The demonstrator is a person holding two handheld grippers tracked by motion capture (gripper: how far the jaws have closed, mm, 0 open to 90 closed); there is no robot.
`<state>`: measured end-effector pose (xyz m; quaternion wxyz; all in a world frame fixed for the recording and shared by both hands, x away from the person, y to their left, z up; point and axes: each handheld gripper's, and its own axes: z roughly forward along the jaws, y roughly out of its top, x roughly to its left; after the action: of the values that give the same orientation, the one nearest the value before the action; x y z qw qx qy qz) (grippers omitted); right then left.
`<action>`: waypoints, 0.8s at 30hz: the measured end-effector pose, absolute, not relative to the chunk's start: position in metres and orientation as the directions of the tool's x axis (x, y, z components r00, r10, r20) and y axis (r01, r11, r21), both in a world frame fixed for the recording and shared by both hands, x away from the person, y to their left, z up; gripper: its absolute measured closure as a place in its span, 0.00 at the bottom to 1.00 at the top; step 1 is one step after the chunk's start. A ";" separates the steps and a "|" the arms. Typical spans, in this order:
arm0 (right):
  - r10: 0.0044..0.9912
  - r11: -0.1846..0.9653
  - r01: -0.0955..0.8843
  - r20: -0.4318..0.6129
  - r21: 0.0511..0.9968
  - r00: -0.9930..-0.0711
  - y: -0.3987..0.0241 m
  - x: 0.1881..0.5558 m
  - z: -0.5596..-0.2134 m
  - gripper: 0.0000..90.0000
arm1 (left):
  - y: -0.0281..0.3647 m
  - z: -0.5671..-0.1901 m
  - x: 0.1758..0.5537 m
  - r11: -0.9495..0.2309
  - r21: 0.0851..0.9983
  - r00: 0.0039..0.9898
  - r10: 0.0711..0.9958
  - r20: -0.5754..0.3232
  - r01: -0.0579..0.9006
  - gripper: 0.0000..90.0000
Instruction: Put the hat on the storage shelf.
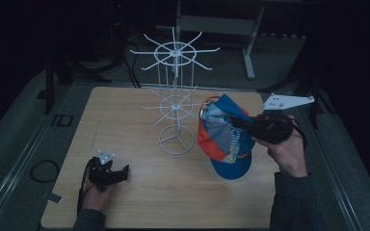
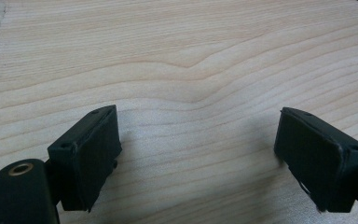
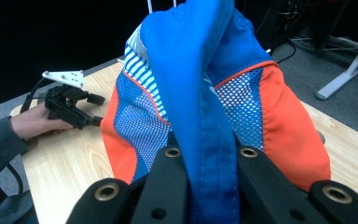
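Observation:
A blue and orange mesh cap (image 1: 224, 137) hangs off the table at the right, just beside the white wire rack (image 1: 175, 91). My right gripper (image 1: 238, 121) is shut on the cap's blue fabric (image 3: 205, 135), its jaws pinching a fold from both sides. The rack stands upright at the table's middle back, with two tiers of radial hooks and a round base (image 1: 176, 140). My left gripper (image 1: 121, 172) rests low at the table's front left, open, with bare wood between its jaws (image 2: 198, 154). From the right gripper view, the left gripper (image 3: 86, 109) lies beyond the cap.
The wooden table (image 1: 139, 202) sits on a grey carpeted floor. A black cable loop (image 1: 44, 171) lies on the floor at the left. White table legs (image 1: 250, 48) stand behind in the dark.

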<state>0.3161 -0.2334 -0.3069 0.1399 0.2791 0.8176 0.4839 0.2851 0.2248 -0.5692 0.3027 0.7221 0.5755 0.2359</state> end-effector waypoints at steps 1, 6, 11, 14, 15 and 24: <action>0.592 0.376 0.321 0.042 0.869 -0.805 -0.233 0.316 -0.306 0.98 | 0.225 -0.569 0.285 -0.151 0.710 0.224 0.975 -0.009 0.687 0.16; 0.591 0.372 0.317 0.040 0.873 -0.806 -0.233 0.316 -0.304 0.98 | 0.225 -0.569 0.285 -0.151 0.710 0.224 0.974 -0.009 0.687 0.16; 0.584 0.359 0.315 0.052 0.879 -0.810 -0.234 0.316 -0.300 0.98 | 0.225 -0.569 0.285 -0.155 0.709 0.227 0.974 -0.007 0.688 0.16; 0.582 0.353 0.315 0.057 0.881 -0.811 -0.235 0.316 -0.299 0.98 | 0.225 -0.569 0.285 -0.152 0.710 0.225 0.974 -0.009 0.687 0.16; 0.582 0.353 0.315 0.057 0.881 -0.811 -0.235 0.316 -0.299 0.98 | 0.225 -0.569 0.285 -0.154 0.709 0.226 0.974 -0.008 0.688 0.16; 0.579 0.348 0.304 0.051 0.887 -0.814 -0.236 0.315 -0.290 0.98 | 0.225 -0.569 0.285 -0.151 0.711 0.224 0.974 -0.009 0.687 0.16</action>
<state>0.3149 -0.2357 -0.2902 0.1373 0.2727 0.8095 0.5015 0.2851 0.2246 -0.5694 0.3039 0.7210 0.5761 0.2363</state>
